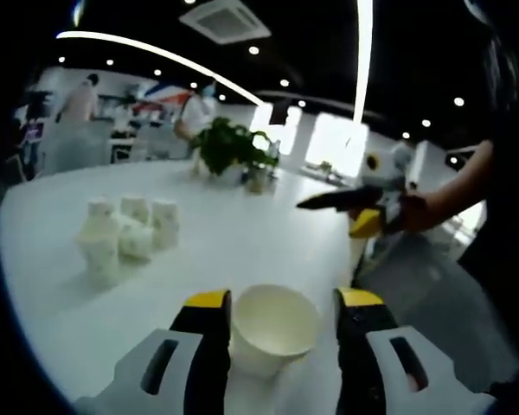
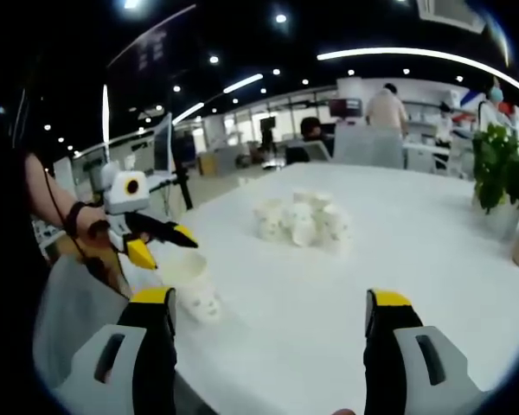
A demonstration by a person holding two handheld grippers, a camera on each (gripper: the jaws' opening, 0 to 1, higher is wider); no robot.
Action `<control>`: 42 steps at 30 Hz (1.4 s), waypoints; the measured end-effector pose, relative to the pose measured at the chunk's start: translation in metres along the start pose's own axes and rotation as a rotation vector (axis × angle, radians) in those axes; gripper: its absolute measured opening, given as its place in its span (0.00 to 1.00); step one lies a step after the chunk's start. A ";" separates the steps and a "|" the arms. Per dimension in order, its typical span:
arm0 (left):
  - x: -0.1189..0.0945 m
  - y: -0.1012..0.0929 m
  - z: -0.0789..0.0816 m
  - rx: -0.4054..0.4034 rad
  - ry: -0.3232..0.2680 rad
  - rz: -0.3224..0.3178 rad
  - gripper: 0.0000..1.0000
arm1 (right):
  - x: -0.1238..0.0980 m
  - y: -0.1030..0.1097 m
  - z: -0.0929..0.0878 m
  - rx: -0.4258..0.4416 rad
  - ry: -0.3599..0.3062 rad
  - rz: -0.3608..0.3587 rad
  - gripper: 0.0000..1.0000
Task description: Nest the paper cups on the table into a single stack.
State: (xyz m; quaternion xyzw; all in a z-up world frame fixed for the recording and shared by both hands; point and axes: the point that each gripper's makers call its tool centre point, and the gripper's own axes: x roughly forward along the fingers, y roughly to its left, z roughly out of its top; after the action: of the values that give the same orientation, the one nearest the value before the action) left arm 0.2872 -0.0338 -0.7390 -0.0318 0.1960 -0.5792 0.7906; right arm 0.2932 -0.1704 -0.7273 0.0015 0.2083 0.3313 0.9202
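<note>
White paper cup (image 1: pixel 272 327) sits upright between my spread left gripper (image 1: pixel 285 324) fingers, not gripped, near the worktop (image 1: pixel 242 242) edge. My right gripper (image 2: pixel 270 324) hangs open and empty. The cluster (image 2: pixel 303 220) mid-worktop looks unstacked, too blurred to count, so nesting's barely begun.

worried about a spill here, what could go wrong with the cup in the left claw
The left claw straddles the cup near the table edge; a skewed squeeze could crush it or knock it off. The other cups sit clustered, some seemingly tipped, so nesting may scatter them.
</note>
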 end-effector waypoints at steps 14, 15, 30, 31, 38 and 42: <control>-0.009 0.015 0.006 0.001 -0.030 0.081 0.66 | 0.003 0.004 0.000 -0.002 -0.001 0.013 0.89; -0.011 0.017 0.007 0.000 -0.032 0.085 0.66 | 0.003 0.004 0.000 -0.002 0.000 0.013 0.89; -0.032 0.036 0.020 0.007 -0.073 0.182 0.77 | 0.005 0.007 0.004 -0.001 -0.008 0.012 0.89; -0.033 0.037 0.020 0.011 -0.073 0.184 0.77 | 0.005 0.007 0.004 -0.001 -0.008 0.012 0.89; -0.038 0.044 0.024 0.021 -0.080 0.226 0.86 | 0.007 0.008 0.002 0.000 -0.006 0.017 0.89; -0.042 0.048 0.024 0.010 -0.088 0.249 0.90 | 0.006 0.009 0.001 0.000 -0.004 0.019 0.89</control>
State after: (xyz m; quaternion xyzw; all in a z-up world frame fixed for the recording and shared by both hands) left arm 0.3280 0.0162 -0.7185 -0.0288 0.1607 -0.4757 0.8643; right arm 0.2928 -0.1596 -0.7274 0.0042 0.2064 0.3398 0.9175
